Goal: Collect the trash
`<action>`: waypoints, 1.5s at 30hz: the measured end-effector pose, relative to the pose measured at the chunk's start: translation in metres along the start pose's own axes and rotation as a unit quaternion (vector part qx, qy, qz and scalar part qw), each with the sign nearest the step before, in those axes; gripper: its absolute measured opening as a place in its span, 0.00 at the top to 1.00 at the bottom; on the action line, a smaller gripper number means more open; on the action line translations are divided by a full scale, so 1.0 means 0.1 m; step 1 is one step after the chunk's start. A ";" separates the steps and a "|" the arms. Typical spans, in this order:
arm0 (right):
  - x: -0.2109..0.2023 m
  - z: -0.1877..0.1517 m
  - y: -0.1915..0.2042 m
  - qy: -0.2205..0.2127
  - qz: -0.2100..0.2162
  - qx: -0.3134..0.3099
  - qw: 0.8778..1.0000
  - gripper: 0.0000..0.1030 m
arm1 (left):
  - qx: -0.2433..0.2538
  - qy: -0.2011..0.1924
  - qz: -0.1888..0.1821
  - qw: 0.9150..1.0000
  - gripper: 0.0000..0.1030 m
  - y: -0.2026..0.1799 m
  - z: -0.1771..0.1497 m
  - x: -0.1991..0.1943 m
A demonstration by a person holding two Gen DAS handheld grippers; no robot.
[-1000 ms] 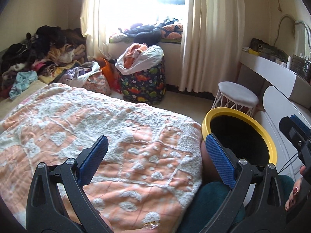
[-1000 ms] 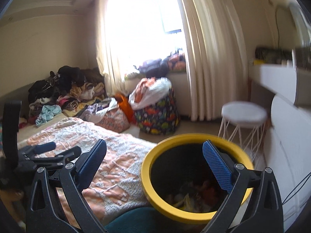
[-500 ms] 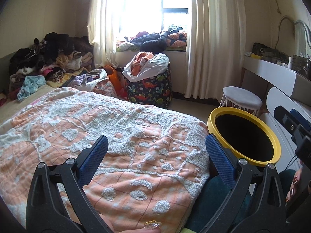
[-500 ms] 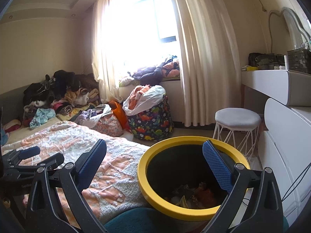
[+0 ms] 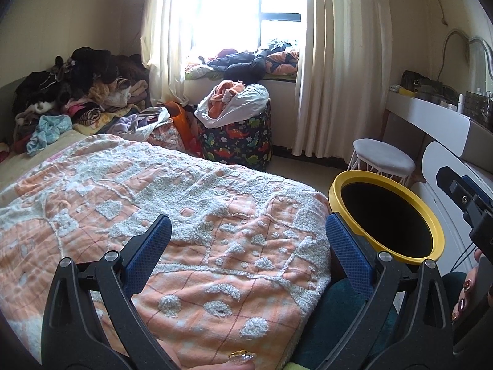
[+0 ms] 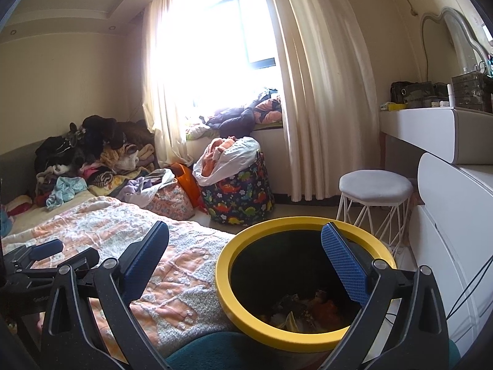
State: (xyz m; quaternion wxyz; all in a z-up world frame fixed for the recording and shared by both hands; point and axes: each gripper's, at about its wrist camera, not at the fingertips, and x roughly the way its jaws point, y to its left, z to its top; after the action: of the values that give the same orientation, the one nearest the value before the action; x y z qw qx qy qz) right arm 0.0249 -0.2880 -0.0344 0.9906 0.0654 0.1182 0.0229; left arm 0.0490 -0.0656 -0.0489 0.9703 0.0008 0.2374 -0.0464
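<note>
A: Currently, where is the trash located?

B: The trash [image 6: 303, 311] lies at the bottom of the yellow-rimmed bin [image 6: 234, 303], which stands just beside the corner of the orange-and-white blanket [image 5: 172, 225].

A: State of the right gripper [image 6: 245, 259]?

B: Its jaws are spread wide and grasp nothing; it hangs over the bin's opening.

A: And the left gripper [image 5: 248, 246]?

B: Likewise spread apart and empty, above the blanket, with the bin to its right.

A: Surroundings?

B: A white stool [image 6: 374, 189] stands behind the bin; a dinosaur-print bag [image 5: 237, 137] sits near the curtain [image 5: 342, 61].
</note>
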 end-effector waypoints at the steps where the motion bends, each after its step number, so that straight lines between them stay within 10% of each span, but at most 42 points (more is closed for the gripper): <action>1: 0.00 0.00 0.00 0.000 0.001 0.000 1.000 0.06 | -0.001 -0.001 0.000 1.000 0.11 0.00 0.00 0.00; 45: -0.01 -0.01 0.00 -0.002 0.000 0.000 1.000 0.06 | -0.006 -0.006 0.002 1.000 0.11 0.05 -0.01 0.00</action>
State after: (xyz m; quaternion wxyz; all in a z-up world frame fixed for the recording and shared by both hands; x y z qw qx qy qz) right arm 0.0236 -0.2879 -0.0349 0.9909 0.0652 0.1158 0.0224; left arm 0.0493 -0.0603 -0.0498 0.9718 -0.0044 0.2319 -0.0431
